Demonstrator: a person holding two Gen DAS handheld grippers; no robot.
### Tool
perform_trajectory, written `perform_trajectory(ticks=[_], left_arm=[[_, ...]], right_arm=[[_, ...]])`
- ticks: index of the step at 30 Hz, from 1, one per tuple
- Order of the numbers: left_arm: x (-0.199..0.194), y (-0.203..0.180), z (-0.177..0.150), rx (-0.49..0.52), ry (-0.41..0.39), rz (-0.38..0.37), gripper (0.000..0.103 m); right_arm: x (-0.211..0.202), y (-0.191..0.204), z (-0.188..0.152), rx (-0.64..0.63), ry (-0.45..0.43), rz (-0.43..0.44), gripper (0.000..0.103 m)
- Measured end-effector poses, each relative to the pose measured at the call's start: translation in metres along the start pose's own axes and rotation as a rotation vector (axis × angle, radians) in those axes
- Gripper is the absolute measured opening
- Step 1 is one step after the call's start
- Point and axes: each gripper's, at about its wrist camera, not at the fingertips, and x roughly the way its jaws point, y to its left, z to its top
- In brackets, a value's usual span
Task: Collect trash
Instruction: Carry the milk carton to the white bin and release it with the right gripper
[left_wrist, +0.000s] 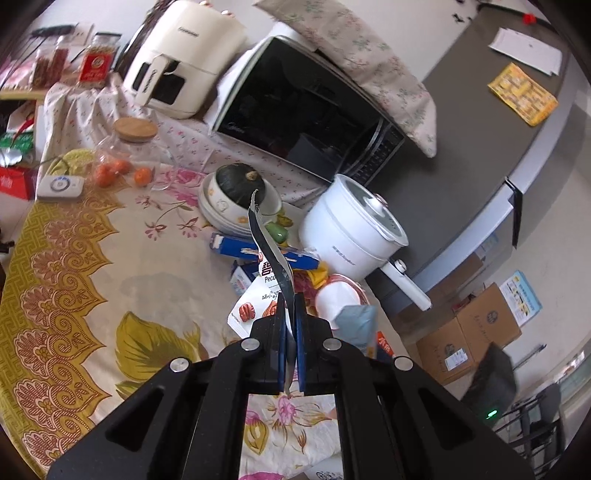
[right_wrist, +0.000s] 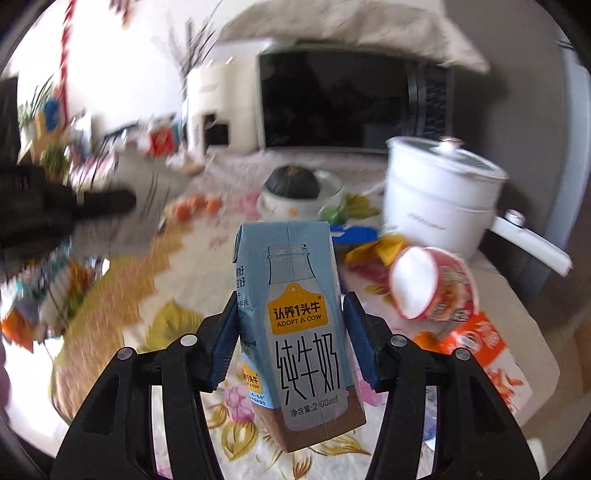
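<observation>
The pale-blue cardboard milk carton (right_wrist: 299, 332) is clamped upright in the right gripper (right_wrist: 291, 339) above the floral tablecloth (right_wrist: 122, 280) — squeeze to be kept steady — while a thin grey strip (left_wrist: 269, 254) is pinched in the closed left gripper (left_wrist: 291, 314).

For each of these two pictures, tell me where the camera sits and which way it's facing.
Left wrist: on the left gripper, angled down across the table; its jaws pinch a grey strip.
Right wrist: on the right gripper, facing the microwave; its jaws clamp a milk carton.
Shared: white pot, squash.

Left claw (left_wrist: 291, 317) clamped; right claw (right_wrist: 291, 332) gripping.
</observation>
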Motion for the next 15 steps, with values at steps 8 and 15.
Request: perform_trajectory(ticks=[8, 15], left_arm=[[0.015, -0.022, -0.02, 0.039, 0.029, -0.074, 0.004], [0.026, -0.057, -0.034, 0.06, 0.044, -0.151, 0.004]], right_arm=[[-0.05, -0.036, -0.011, 0.123, -0.088, -0.133, 0.052], [-0.086, -0.08, -0.019, 0.215, -0.127, -0.259, 0.053]])
